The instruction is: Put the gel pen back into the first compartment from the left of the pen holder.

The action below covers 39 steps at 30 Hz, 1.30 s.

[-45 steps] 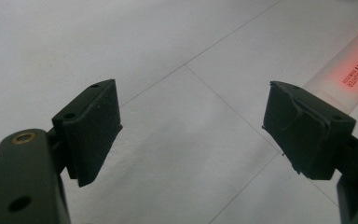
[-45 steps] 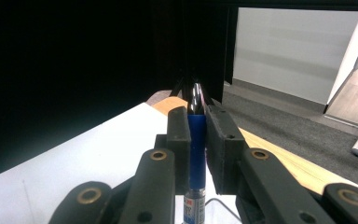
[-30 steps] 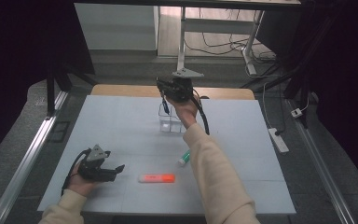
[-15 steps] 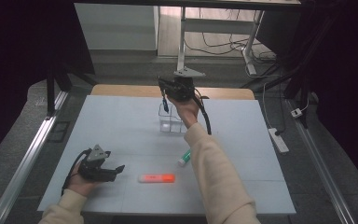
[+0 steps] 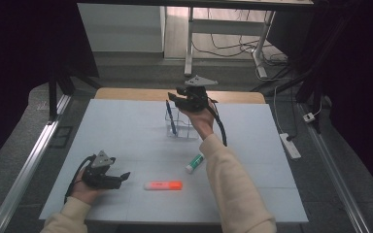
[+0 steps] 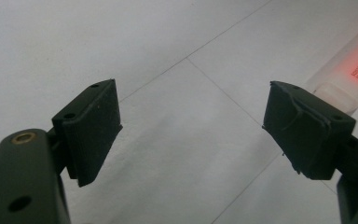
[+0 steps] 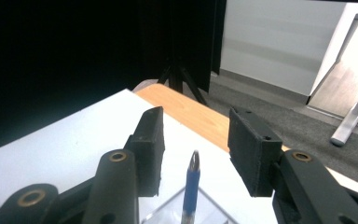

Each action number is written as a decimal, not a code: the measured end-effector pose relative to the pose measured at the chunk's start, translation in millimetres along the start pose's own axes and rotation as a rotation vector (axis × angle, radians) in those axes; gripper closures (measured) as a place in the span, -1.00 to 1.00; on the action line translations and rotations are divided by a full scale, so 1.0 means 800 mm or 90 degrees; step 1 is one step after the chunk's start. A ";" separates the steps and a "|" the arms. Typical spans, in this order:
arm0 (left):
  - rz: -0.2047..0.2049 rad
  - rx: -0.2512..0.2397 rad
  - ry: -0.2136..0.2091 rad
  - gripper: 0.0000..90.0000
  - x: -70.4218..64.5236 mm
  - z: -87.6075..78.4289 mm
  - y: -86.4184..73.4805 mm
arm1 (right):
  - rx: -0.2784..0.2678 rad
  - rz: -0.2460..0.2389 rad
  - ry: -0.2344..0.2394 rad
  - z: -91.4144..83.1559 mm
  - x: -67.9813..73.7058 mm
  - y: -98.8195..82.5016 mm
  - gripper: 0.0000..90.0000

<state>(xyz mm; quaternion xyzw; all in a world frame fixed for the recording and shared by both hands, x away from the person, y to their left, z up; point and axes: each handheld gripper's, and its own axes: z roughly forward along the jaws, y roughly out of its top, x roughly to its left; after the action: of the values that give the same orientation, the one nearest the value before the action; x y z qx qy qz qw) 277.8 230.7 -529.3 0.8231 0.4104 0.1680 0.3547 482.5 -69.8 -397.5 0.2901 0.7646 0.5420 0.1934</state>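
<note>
A blue pen (image 5: 171, 118) stands tilted in a small clear box (image 5: 183, 127) at the back middle of the white table (image 5: 121, 131). My right gripper (image 5: 174, 100) hovers level at the pen's top. Its jaws have just been opening and stand apart on either side of the pen tip (image 7: 192, 179) without touching it. An orange highlighter (image 5: 162, 185) lies near the front. A white marker with a green cap (image 5: 194, 163) lies to the right of it. My left gripper (image 5: 122, 177) rests low at the front left, open and empty, with the highlighter's end (image 6: 354, 65) past its right jaw.
The table's wooden back edge (image 5: 136, 93) runs behind the box. A power strip (image 5: 290, 145) lies on the floor at the right. Metal rails (image 5: 29, 165) flank the table, and desk legs with cables (image 5: 223, 43) stand beyond it.
The right gripper's jaws have spread away from the blue pen, which now stands free in the clear box. Both hands have stayed about where they were.
</note>
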 end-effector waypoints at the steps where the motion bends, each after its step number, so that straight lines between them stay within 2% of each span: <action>1: 0.000 0.001 0.001 -0.58 0.000 0.000 0.000 | 0.003 0.000 0.004 -0.002 0.000 -0.003 0.21; 10: 0.000 0.003 0.004 -0.58 0.000 0.001 0.000 | 0.013 0.001 0.030 -0.028 -0.004 -0.026 0.19; 17: 0.001 0.007 0.005 -0.58 0.000 0.002 0.000 | 0.025 -0.010 0.037 -0.052 -0.003 -0.045 0.18; 25: -0.001 0.007 0.006 -0.58 0.000 0.002 0.000 | 0.046 -0.016 0.052 -0.082 -0.003 -0.077 0.17; 39: 0.000 0.008 0.009 -0.58 -0.001 0.002 0.000 | 0.079 -0.016 0.054 -0.138 0.001 -0.123 0.11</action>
<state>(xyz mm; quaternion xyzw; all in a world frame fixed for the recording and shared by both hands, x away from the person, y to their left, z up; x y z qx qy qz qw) 278.3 229.6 -530.2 0.8240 0.4142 0.1711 0.3466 391.2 -172.4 -452.9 0.2688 0.8076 0.5033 0.1489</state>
